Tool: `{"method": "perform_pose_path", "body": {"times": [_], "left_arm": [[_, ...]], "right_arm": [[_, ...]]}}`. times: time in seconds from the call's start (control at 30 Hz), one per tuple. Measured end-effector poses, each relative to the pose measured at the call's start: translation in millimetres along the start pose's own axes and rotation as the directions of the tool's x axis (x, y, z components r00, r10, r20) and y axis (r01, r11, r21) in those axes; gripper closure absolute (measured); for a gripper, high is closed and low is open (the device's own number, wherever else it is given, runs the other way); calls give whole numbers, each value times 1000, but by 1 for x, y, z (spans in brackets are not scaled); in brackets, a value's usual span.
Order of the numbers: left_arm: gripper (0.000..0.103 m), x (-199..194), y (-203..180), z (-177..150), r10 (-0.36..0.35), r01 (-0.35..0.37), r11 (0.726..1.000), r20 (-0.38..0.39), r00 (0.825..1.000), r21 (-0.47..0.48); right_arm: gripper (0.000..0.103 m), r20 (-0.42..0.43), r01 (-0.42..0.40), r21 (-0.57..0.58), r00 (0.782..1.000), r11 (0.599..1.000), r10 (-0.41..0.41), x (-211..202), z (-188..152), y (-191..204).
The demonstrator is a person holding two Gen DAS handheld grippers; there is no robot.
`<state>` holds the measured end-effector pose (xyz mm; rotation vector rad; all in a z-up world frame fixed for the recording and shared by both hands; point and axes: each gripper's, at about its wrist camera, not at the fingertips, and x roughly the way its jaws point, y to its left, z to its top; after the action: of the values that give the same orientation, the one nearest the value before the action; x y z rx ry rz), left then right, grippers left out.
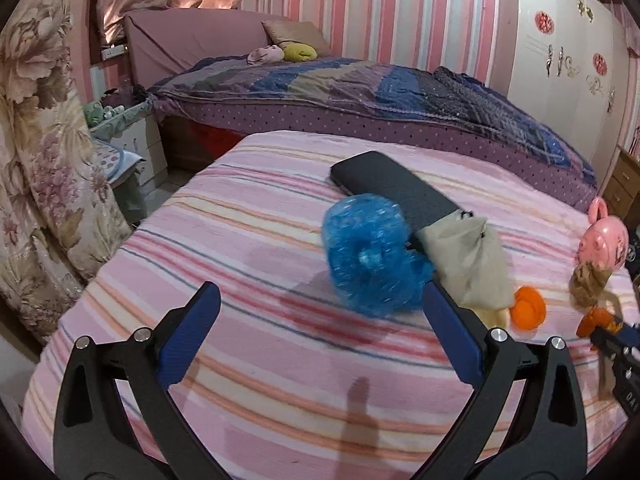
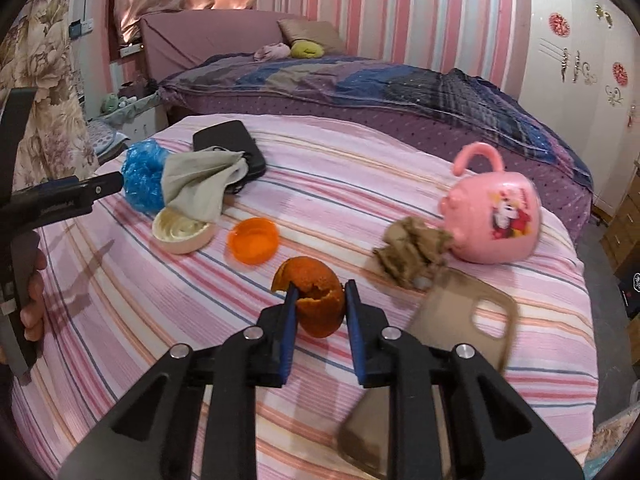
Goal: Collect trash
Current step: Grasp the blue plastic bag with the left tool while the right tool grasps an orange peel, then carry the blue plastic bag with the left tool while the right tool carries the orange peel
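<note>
Cloth covers the whole work surface: a pink striped blanket [image 2: 320,184], soft and faintly ribbed, so anything round on it can roll or sink into a fold. At 2 o'clock in the right wrist view lies a glossy pink plastic mug [image 2: 498,216] on its side, with a crumpled brown paper wad [image 2: 408,256] touching its mouth. At 10 o'clock a black phone [image 2: 230,144] sits under a limp grey sock [image 2: 200,184], beside a crinkly blue plastic bag [image 1: 368,256] bunched into a ball. A tan phone case [image 2: 468,320], blurred here, lies at 4 o'clock.

The left gripper [image 1: 320,328] hangs with its jaws spread wide just short of the blue bag, holding nothing. The right gripper [image 2: 320,300] is clamped on an orange peel [image 2: 316,300], a curled, leathery shell pinched near its torn edge.

That thin edge could tear or slip free if lifted fast. The slick bag may squirt sideways as the left jaws close, dragging the sock or nudging the phone. Smaller pieces wait near centre: a cream lid [image 2: 182,234] and an orange cap [image 2: 253,242], shallow and hard to pinch.
</note>
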<state>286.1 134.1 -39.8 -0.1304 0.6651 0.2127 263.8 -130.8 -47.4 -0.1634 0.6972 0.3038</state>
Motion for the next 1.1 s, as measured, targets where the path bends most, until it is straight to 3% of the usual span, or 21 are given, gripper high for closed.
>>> {"method": "perform_pose_path", "body": {"times": [0.13, 0.23, 0.33, 0.4, 0.43, 0.7, 1.1], "left_arm": [[14, 7, -8, 3, -22, 22, 1000, -13, 1000, -20], [31, 18, -11, 2, -22, 21, 1000, -50, 999, -18], [53, 25, -8, 1, -49, 47, 998, -76, 996, -35], [77, 24, -7, 1, -84, 81, 996, -69, 994, -43], [80, 22, -7, 1, -99, 96, 994, -67, 993, -45], [96, -10, 3, 4, -84, 83, 996, -29, 996, -38], [98, -72, 0, -11, -104, 103, 994, 28, 994, 36]], "right_arm": [[80, 8, 12, 5, 1000, 1000, -12, -5, 1, -12], [80, 4, 13, 12, 1000, 1000, -13, -7, -2, -20], [80, 0, 11, 19, 1000, 1000, -11, -8, -3, -26], [80, 1, 10, 23, 1000, 1000, -10, -8, -4, -28], [80, 2, 10, 29, 1000, 1000, -10, -9, -5, -30], [80, 34, 4, 31, 999, 1000, -5, -22, -5, -28], [80, 63, 33, -14, 997, 999, -32, -51, -10, -20]]}}
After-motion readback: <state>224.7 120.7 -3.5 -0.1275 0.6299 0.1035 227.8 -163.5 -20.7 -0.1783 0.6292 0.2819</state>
